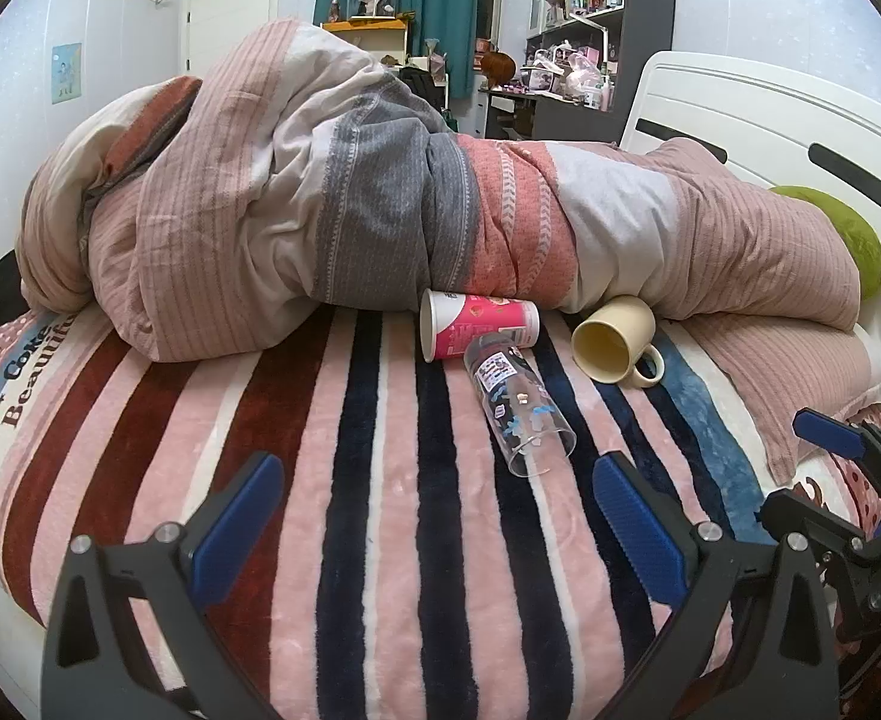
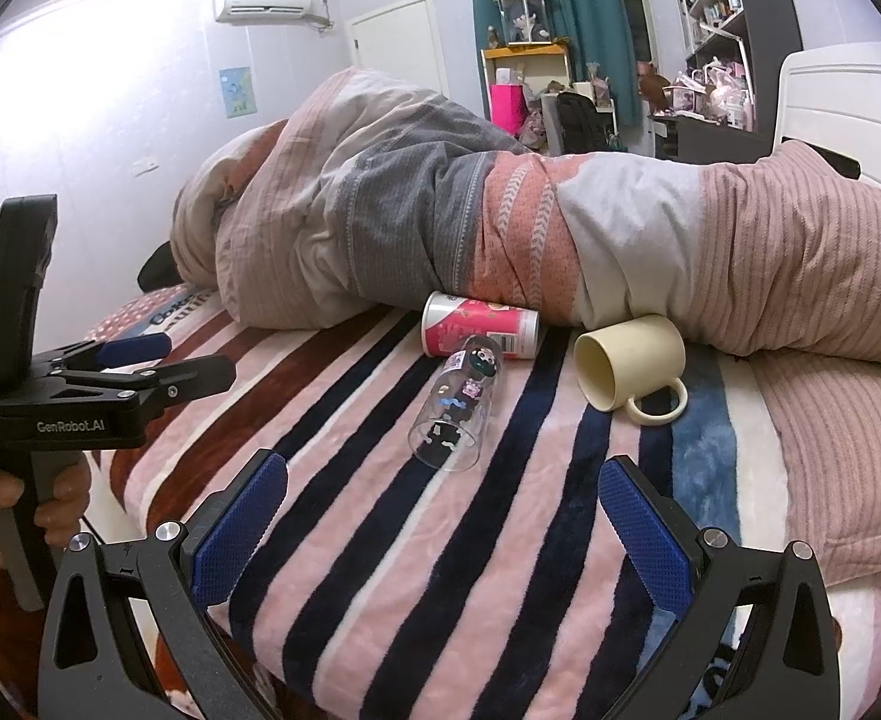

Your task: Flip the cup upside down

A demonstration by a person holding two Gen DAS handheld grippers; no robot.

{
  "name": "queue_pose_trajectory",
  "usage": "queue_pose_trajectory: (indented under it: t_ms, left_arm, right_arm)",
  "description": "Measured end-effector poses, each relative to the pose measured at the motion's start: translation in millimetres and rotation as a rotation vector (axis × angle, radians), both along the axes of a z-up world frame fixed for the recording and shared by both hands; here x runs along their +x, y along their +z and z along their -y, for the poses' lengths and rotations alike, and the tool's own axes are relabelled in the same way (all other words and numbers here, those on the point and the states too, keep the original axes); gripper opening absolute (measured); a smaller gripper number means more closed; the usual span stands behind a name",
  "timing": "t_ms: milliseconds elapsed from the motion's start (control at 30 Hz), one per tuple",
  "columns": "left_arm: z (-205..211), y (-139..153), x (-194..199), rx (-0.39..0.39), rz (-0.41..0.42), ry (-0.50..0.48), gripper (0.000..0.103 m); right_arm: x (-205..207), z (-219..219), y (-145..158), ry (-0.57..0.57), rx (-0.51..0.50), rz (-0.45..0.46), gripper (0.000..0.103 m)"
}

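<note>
Glass cup [image 2: 454, 414] lies tipped just ahead of the released right tool [image 2: 443, 519]; left tool [image 1: 431, 510] likewise seemingly released.

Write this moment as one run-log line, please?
stage: before grasp | left gripper: open, empty | right gripper: open, empty | glass cup, paper cup, mug: all on their sides on blanket

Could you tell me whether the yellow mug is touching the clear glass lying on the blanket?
Apart. The right wrist view shows striped blanket between the yellow mug and the clear glass.
</note>
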State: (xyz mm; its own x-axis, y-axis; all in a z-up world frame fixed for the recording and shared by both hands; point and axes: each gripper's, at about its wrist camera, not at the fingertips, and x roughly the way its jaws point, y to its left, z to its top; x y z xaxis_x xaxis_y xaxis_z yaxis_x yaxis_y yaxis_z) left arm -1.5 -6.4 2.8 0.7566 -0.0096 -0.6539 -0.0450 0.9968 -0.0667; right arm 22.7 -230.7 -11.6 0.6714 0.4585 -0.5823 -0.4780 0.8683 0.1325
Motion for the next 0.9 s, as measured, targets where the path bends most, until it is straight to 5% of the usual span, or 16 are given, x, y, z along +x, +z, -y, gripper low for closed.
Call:
queue_pose_trajectory:
  t_ms: [900]
  left_arm:
    - [5.4, -1.6, 1.7, 0.009, -0.008, -0.012, 0.103]
  right_arm:
    - [1.2, -1.9, 0.5, 0.001, 0.002, -0.003, 0.103]
